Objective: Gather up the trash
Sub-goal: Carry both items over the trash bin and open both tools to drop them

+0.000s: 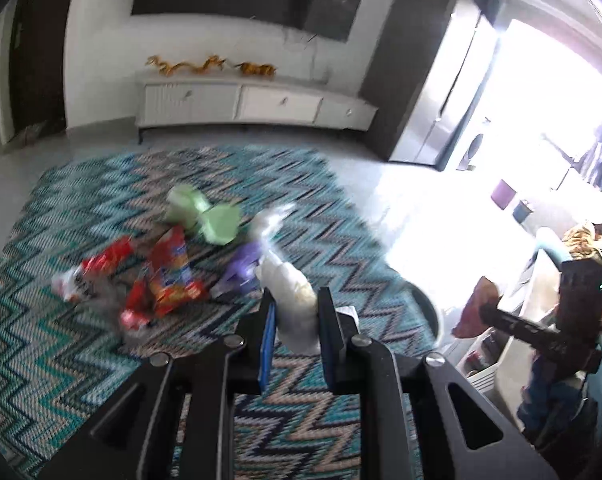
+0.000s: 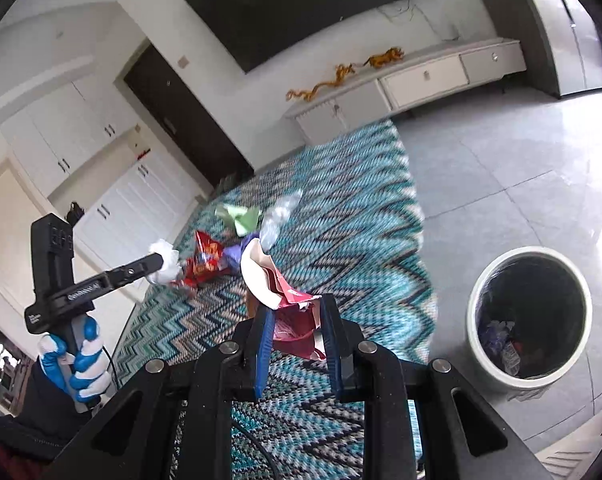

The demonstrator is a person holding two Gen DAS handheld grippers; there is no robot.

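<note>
A living room with a zigzag teal rug (image 1: 81, 240) over pale tile, a low white cabinet (image 1: 257, 106) under a dark wall screen at twelve o'clock. In the left wrist view the left gripper (image 1: 297, 312) has its jaws pressed against a crumpled white wad (image 1: 293, 300), which stands roughly upright between the blue pads and pokes out above the tips. Loose litter lies on the rug beyond: red snack wrappers (image 1: 165, 280) at ten o'clock of the jaws, a green paper piece (image 1: 209, 220) at eleven, a purple scrap (image 1: 243, 264) just beside the wad. Far off at three o'clock the right gripper (image 1: 489, 308) shows side-on, carrying a reddish packet (image 1: 475, 308).

In the right wrist view the right gripper (image 2: 297, 316) is clamped on that pink-red packet (image 2: 297, 320), crumpled, its pale lining flaring up toward twelve. The white bin (image 2: 529, 316) with a dark liner (already some rubbish inside) stands on the tile at three o'clock, near these jaws and well apart from the left gripper (image 2: 161, 264) at nine. My judgement: the right hand is nearer the bin, so its drop means swinging rightward over the rim; the remaining pile sits at eleven.
</note>
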